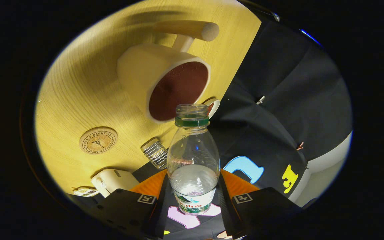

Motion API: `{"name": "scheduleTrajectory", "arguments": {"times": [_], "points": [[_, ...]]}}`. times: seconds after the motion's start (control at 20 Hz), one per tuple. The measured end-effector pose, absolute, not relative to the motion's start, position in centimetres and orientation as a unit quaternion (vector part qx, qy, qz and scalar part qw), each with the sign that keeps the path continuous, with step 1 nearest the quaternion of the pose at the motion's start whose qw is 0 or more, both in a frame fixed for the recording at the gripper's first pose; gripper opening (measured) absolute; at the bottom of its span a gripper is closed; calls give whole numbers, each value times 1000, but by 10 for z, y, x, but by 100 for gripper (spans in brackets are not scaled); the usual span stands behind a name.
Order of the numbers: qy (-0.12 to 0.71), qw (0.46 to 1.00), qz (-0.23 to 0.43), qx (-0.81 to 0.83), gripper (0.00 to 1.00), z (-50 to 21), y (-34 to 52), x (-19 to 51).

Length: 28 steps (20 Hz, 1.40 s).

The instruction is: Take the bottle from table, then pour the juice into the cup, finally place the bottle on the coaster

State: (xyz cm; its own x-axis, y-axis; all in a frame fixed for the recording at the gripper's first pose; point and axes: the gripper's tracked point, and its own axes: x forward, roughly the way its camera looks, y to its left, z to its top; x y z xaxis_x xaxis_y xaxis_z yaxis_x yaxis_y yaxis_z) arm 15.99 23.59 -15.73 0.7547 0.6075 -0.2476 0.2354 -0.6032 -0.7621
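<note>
In the gripper view we hold the bottle point(193, 156) clamped between both fingers of the gripper point(193, 200) — lifted, uncapped, its mouth beside the cup point(160, 80). We judge pouring is underway; the coaster point(98, 140) waits, bare.

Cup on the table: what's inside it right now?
The cup shows a dark reddish-brown interior; whether that is liquid cannot be told. The bottle, held in the gripper, covers its near rim.
</note>
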Motion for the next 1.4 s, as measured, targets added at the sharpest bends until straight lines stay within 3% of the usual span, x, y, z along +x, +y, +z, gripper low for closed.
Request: {"name": "scheduleTrajectory", "arguments": {"times": [0.6,0.85,1.15,1.4], "points": [[-227,382,245,-862,69,-156,222,164],[-210,417,242,-850,69,-149,217,165],[-172,525,231,-801,69,-127,201,158],[-100,672,228,-698,69,-97,179,162]]}}
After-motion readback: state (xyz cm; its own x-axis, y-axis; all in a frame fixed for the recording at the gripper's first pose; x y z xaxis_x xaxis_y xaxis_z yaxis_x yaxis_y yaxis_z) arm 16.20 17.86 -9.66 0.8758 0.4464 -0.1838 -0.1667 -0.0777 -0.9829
